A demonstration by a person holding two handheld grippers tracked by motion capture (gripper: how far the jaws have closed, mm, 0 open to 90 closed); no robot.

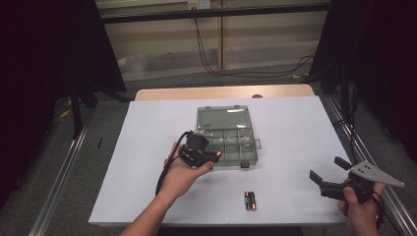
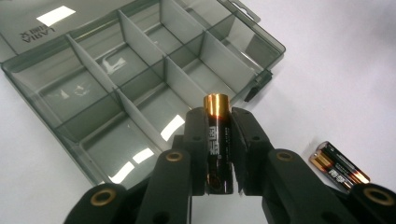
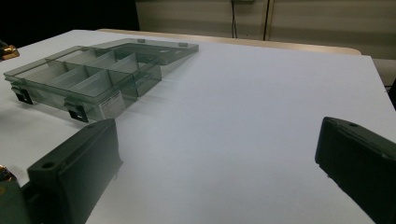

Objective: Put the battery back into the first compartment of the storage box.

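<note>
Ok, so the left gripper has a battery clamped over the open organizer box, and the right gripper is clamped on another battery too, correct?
Not quite. The left gripper does hold a battery by the open organizer box, but the right gripper holds nothing: the right gripper view shows its jaws wide apart over bare table. The other batteries lie on the table.

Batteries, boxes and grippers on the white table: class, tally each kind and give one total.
Batteries: 3, one clamped in the left gripper, namely the held battery, and two lying together as the loose pair on the table.
Compartment box, lid open: 1
Grippers: 2, counting the right gripper, jaws apart.
Total: 6
</note>
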